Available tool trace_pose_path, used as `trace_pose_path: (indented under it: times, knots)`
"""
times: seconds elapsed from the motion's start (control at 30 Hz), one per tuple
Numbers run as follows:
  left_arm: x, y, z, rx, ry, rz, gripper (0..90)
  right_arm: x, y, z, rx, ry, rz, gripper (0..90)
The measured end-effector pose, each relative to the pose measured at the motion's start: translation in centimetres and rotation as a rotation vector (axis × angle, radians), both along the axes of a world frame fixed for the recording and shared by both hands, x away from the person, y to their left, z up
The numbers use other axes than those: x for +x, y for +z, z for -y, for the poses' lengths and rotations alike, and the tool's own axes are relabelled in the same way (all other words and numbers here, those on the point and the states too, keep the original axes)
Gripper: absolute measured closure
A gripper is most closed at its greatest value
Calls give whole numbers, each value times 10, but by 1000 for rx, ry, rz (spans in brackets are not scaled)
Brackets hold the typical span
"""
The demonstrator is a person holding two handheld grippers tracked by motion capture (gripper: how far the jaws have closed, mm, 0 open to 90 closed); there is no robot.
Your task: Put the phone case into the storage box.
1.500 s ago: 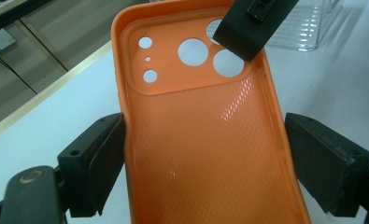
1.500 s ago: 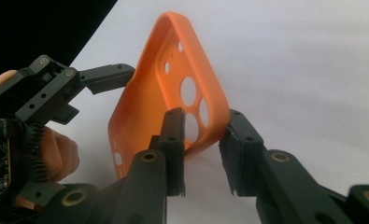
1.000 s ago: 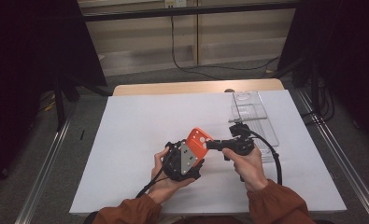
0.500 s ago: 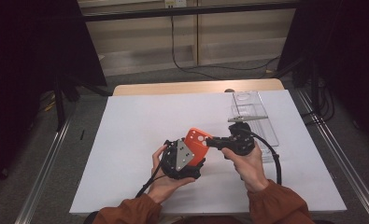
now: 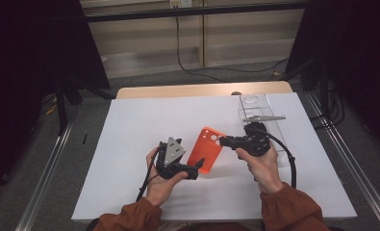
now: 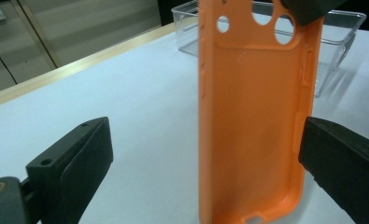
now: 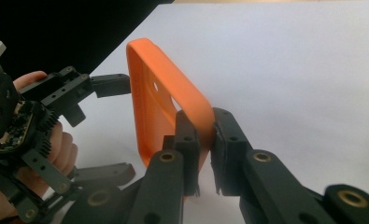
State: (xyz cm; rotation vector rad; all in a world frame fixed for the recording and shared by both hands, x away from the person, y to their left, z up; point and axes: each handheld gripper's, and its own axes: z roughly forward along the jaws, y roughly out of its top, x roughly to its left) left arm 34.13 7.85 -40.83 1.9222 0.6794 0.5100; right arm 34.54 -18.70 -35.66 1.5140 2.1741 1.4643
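An orange phone case [image 5: 206, 149] hangs tilted above the white table sheet [image 5: 130, 125]. My right gripper [image 5: 224, 140] is shut on its top edge beside the camera holes, and the pads pinch the rim [image 7: 205, 130]. My left gripper [image 5: 197, 168] stands at the case's lower end. Its jaws have just been opening and now stand wide [image 6: 203, 140] on either side of the case [image 6: 257, 116], the left one well clear of it. The right gripper view has the case [image 7: 159, 88] edge-on, with the left gripper [image 7: 119, 126] behind it.
A clear plastic tray [image 5: 245, 103] sits at the table's far right, with a grey tool [image 5: 264, 118] lying across it. It stands just behind the right gripper. A cable trails from each gripper toward the person. Bare white sheet spreads to the left and front.
The left gripper's jaws have spread apart and let go of the case. The left hand has drifted a little leftward. The right gripper still holds the case in the same spot.
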Motion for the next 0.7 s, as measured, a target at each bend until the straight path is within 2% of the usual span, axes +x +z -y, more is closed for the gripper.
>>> trace_pose_path:
  times: [0.07, 0.1, 0.27, 0.3, 0.33, 0.43, 0.47, 0.6, 0.63, 0.7]
  knots:
    - [0, -1, -4, 8, -8, 6, 41, 0, 1, 2, -2, -8, 10, 818]
    - [0, -1, -6, 13, -21, 22, 70, 0, 1, 3, -1, -9, 9, 818]
    - [1, -1, -12, -9, 21, 20, 40, 1, 3, 7, -5, -24, 27, 818]
    - [2, -1, -14, -27, 22, 5, 37, 1, 3, 9, -7, -25, 32, 818]
    - [4, -1, -15, -62, 3, -11, 42, 1, 4, 10, -8, -28, 35, 818]
    - [7, -2, -18, -103, 3, 9, 43, 2, 5, 13, -11, -35, 43, 818]
    - [7, -1, -19, -104, 4, 8, 54, 3, 5, 14, -12, -35, 49, 818]
    - [9, -1, -24, -150, 6, -5, 56, 3, 6, 20, -18, -52, 75, 817]
    - [10, -1, -25, -168, 2, -10, 58, 4, 6, 22, -21, -57, 90, 818]
    - [10, 0, -28, -200, -5, -19, 75, 3, 7, 25, -24, -62, 93, 818]
